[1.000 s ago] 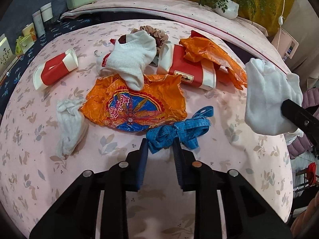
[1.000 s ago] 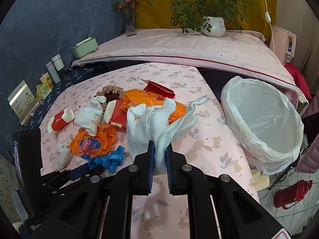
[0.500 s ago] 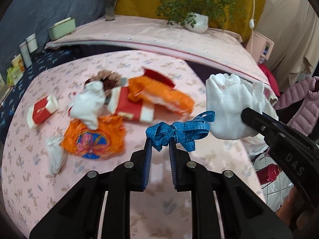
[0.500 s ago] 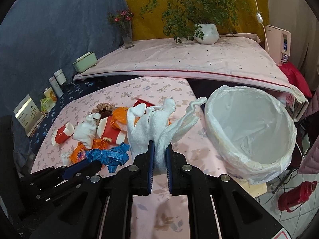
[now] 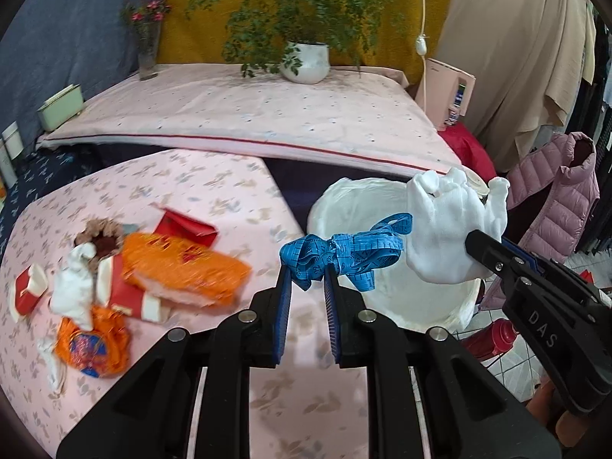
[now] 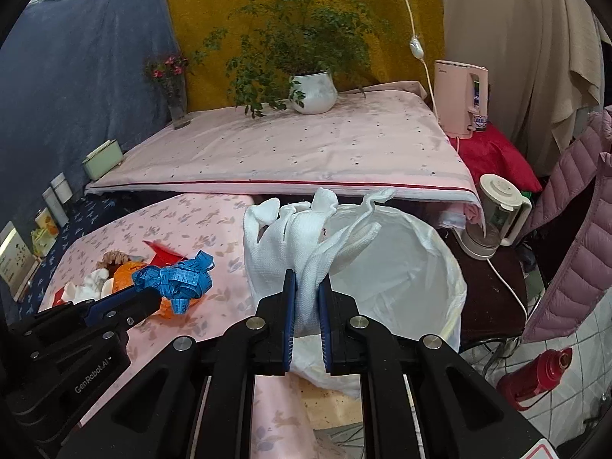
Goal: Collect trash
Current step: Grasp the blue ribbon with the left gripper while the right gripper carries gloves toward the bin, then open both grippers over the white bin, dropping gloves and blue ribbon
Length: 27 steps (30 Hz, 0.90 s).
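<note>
Both Grippers Loaded Beside the Bin

Right now the white-lined bin (image 6: 405, 267) stands open beside the pink table (image 5: 229, 199); no trash shows inside it. Above its rim, the right gripper (image 6: 307, 283) clamps a white glove (image 6: 290, 237). Just beside, the left gripper (image 5: 308, 273) pinches a bunched blue tape measure (image 5: 340, 254).
</note>
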Motion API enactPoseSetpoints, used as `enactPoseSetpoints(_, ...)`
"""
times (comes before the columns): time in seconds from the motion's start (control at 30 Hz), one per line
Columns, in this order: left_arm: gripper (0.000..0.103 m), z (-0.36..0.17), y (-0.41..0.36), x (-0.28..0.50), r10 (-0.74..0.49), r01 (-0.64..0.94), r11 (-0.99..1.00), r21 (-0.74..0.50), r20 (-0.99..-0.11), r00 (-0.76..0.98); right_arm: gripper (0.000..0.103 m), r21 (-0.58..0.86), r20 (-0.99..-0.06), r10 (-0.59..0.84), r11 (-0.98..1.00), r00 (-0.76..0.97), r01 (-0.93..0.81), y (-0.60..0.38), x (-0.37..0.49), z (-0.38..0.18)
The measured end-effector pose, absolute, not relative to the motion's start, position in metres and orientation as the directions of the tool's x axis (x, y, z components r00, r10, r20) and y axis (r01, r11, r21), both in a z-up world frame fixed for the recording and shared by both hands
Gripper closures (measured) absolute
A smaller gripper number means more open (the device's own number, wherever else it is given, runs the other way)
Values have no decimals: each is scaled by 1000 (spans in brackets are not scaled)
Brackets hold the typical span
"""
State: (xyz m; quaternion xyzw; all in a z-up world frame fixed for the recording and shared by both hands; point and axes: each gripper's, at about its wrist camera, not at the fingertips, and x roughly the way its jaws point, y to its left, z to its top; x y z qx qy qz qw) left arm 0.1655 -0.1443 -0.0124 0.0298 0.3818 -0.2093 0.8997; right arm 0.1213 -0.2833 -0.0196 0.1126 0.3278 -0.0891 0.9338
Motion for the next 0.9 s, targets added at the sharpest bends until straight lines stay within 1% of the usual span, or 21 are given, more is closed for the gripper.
enactPoseSetpoints(0.3, 86, -8, -197, 186, -408, 463, 878, -120, -694, 594, 92, 159, -659, -111, 946, 744, 282, -330, 140, -25)
enactPoseSetpoints(0.63, 86, -13, -227, 202, -419, 491, 864, -112, -700, 579, 92, 146, -680, -132, 940, 721, 309, -354, 151, -35)
enactPoseSetpoints(0.7, 84, -15, -230, 204, -422, 496, 861, -113, -704, 572, 91, 143, -684, -132, 940, 718, 310, -356, 154, -36)
enactPoseSetpoints(0.77, 83, -17, -233, 206, -422, 494, 862, -118, -706, 568, 88, 136, -685, -136, 941, 716, 309, -356, 156, -37)
enactPoseSetpoints(0.8, 74, -18, -233, 207, -418, 490, 864, -117, -711, 566, 88, 130, -682, -141, 942, 717, 309, -355, 157, -38)
enactPoseSetpoints(0.83, 60, -18, -234, 209, -415, 487, 866, -118, -712, 566, 83, 120, -683, -148, 943, 715, 311, -354, 158, -38)
enactPoseSetpoints(0.87, 55, -18, -233, 209, -412, 480, 869, -116, -708, 574, 74, 110, -681, -160, 942, 714, 316, -354, 159, -38)
enactPoseSetpoints(0.9, 50, -17, -232, 208, -407, 474, 874, -109, -699, 589, 69, 104, -677, -169, 941, 716, 321, -353, 159, -38)
